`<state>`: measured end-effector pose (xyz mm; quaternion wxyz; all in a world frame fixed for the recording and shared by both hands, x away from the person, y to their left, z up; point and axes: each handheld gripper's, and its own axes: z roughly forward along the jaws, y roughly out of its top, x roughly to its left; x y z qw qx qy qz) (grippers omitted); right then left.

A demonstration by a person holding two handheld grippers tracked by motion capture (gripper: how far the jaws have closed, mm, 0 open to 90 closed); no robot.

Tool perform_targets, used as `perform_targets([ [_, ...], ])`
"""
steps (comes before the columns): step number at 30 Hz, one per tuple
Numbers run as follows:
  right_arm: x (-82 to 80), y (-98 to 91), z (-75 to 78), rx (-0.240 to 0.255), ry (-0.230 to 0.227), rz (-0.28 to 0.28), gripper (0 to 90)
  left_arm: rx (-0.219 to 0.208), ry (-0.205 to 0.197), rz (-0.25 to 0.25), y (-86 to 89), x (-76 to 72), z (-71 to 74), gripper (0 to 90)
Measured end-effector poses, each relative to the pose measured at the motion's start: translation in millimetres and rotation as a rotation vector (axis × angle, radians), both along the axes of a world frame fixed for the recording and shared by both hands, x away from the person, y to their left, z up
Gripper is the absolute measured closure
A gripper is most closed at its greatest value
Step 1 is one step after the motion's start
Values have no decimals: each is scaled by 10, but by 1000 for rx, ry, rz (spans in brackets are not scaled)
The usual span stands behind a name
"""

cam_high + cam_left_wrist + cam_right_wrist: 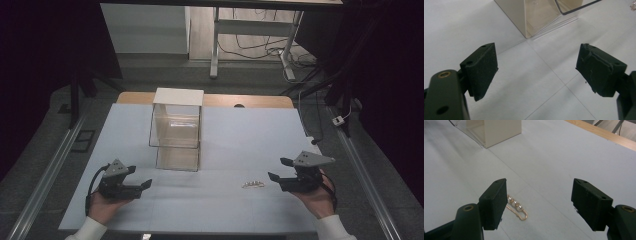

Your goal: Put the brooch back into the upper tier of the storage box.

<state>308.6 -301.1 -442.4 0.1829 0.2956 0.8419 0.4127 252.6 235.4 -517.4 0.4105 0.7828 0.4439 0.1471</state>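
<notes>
On the white table cover (225, 135), toward twelve o'clock from where we sit, stands a clear box (176, 131) with a white panel across its top, and a transparent flap lies flat on the cover in front of it, on our side. Our left gripper (141, 177) rests low at about eight o'clock in the high view, held in our left hand (102, 205), its two black jaws spread wide with nothing between them. Through the left gripper view we see its pads (482, 71) standing far apart above bare cover, with the near corner of the clear box (524, 15) up at twelve o'clock and the flap's dark edge running off toward one o'clock. Our right gripper (280, 169) sits at about four o'clock in the high view, cradled in our right hand (317, 200), and its jaws are likewise wide and empty. Just to its left on the cover lies a small gold pin with pearls (253, 184), well apart from the box. From the right gripper view, the pin (516, 207) lies at about seven o'clock, partly hidden behind the left pad (494, 203); we cannot tell whether pad and pin touch. The box's pale corner (499, 130) shows at eleven o'clock, and a wooden table edge (604, 133) crosses at one o'clock.
</notes>
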Motion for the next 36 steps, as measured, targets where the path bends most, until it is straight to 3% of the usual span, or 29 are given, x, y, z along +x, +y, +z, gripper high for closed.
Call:
perform_targets([
  [4, 79, 78, 112, -18, -4, -2, 286, 1, 2, -5, -8, 8, -2, 173],
  [9, 155, 127, 127, 12, -1, 7, 292, 7, 0, -9, -19, 14, -2, 173],
  [26, 262, 312, -88, -86, 84, 56, 309, 13, 1, -16, -32, 9, -10, 172],
  [36, 327, 419, -215, -166, 160, 106, 339, 14, 2, -20, -48, 3, -13, 170],
])
